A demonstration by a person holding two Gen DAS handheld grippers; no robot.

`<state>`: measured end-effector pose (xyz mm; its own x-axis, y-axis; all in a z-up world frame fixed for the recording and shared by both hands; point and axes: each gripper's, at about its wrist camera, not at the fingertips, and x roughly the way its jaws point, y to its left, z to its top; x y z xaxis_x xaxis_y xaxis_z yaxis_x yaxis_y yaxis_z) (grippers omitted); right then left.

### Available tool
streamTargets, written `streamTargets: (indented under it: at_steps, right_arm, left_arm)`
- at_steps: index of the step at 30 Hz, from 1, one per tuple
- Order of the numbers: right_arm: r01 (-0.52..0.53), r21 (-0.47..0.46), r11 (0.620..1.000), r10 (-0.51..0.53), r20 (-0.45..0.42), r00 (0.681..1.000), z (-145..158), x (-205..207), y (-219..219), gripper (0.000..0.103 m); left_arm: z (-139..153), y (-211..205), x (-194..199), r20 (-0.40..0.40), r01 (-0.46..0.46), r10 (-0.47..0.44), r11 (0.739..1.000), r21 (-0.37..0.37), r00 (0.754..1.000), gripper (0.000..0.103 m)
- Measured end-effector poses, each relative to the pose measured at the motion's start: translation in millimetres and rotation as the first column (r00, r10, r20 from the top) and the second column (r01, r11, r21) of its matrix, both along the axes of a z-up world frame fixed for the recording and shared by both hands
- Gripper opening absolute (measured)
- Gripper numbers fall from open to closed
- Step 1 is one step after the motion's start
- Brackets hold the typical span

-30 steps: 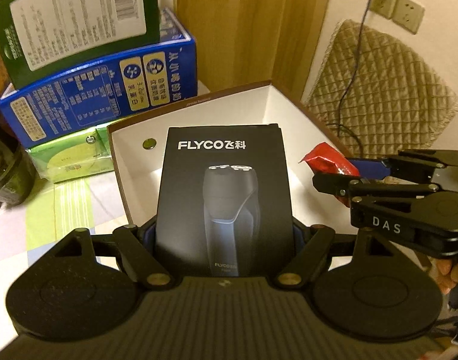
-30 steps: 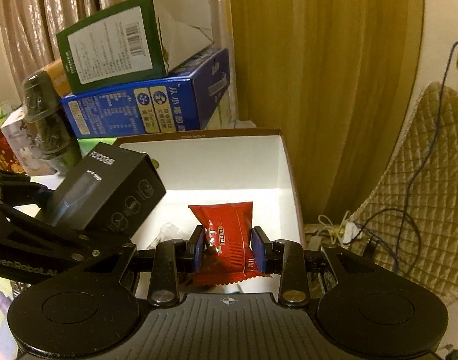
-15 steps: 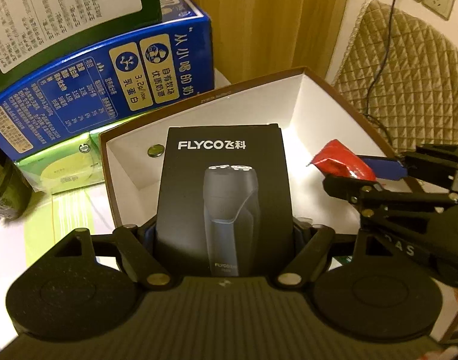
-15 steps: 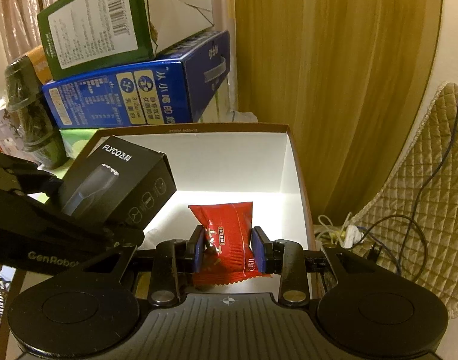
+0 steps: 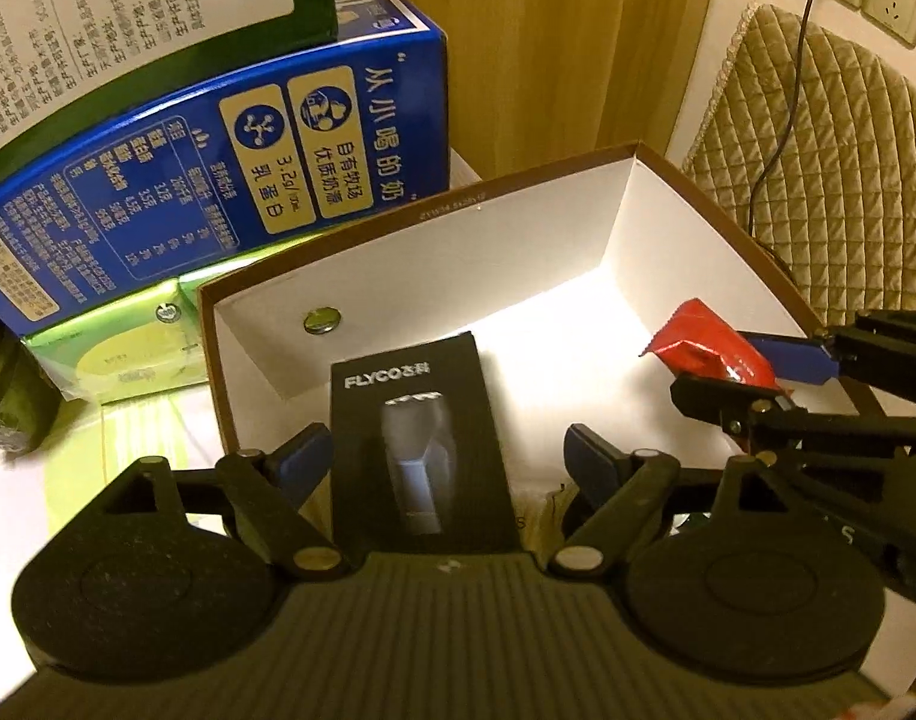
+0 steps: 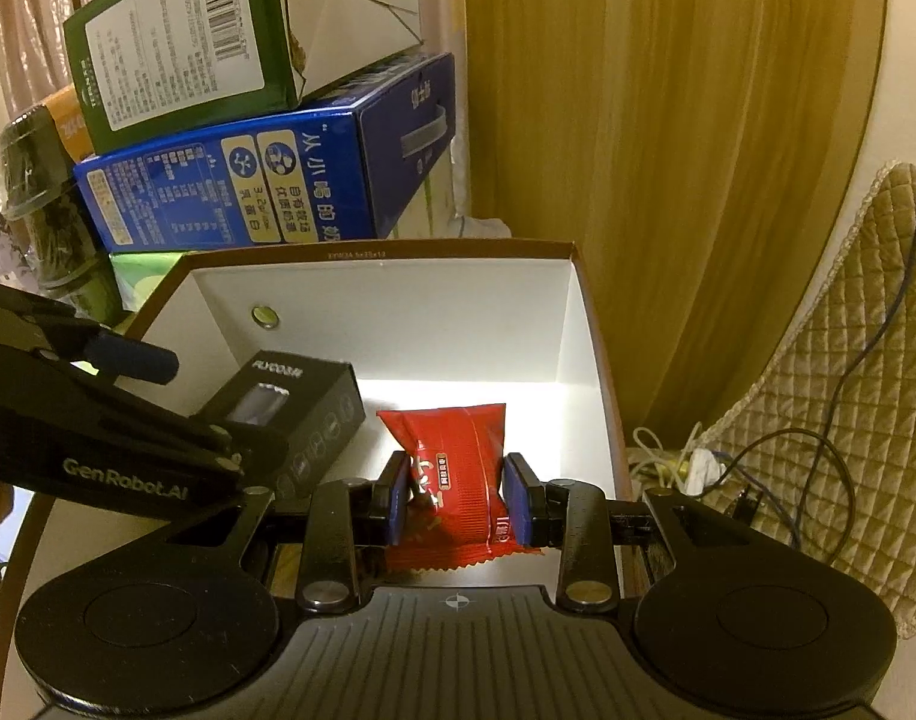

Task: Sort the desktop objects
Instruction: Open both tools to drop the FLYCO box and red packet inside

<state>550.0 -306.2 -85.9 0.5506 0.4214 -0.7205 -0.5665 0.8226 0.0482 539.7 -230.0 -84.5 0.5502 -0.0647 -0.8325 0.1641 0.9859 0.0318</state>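
A black FLYCO shaver box (image 5: pixel 419 444) lies inside the white-lined brown box (image 5: pixel 505 240), between the spread fingers of my left gripper (image 5: pixel 449 462), which is open and apart from it. It also shows in the right wrist view (image 6: pixel 290 414). My right gripper (image 6: pixel 458 501) is shut on a red snack packet (image 6: pixel 458 468) and holds it over the brown box (image 6: pixel 458 300). The packet also shows in the left wrist view (image 5: pixel 706 348).
A blue milk carton (image 5: pixel 206 192) with a green box (image 5: pixel 128 18) on top stands behind the brown box, with a light green pack (image 5: pixel 116 354) below. A dark jar (image 6: pixel 44 198) stands at left. A quilted chair (image 5: pixel 817 180) and cables (image 6: pixel 727 462) are at right.
My left gripper has opened and let go of the shaver box, which now lies lower inside the brown box. Both grippers have moved closer over the box; the right still holds the packet.
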Motion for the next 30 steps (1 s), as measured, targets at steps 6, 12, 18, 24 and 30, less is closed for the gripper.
streamTargets:
  at_steps: [6, 12, 18, 24, 30]
  right_arm:
    - [-0.004, -0.004, 1.000, 0.004, -0.004, 1.000, -1.4, 0.1, 1.7, 0.031]
    - [-0.011, 0.008, 1.000, 0.011, 0.018, 1.000, 0.7, -0.9, 1.9, 0.031]
    - [-0.012, 0.014, 1.000, 0.011, 0.066, 0.998, 5.4, -6.7, -0.8, 0.051]
    - [-0.018, 0.047, 0.999, 0.014, 0.071, 0.997, 14.3, -20.4, -13.0, 0.070]
    - [-0.014, 0.058, 0.998, 0.010, 0.072, 0.997, 24.0, -37.7, -21.0, 0.086]
  left_arm:
    - [2.0, 3.0, -1.9, -0.002, -0.002, 0.002, 1.000, -0.002, 1.000, 0.082]
    - [6.2, 3.5, -4.0, 0.007, -0.003, 0.003, 1.000, -0.004, 1.000, 0.083]
    - [11.7, 6.3, -7.4, 0.015, -0.011, 0.011, 1.000, -0.014, 1.000, 0.085]
    - [22.6, 12.9, -22.0, 0.026, -0.004, 0.005, 0.999, -0.041, 1.000, 0.088]
    - [36.6, 15.8, -42.3, 0.051, -0.005, 0.008, 0.998, -0.056, 0.999, 0.091]
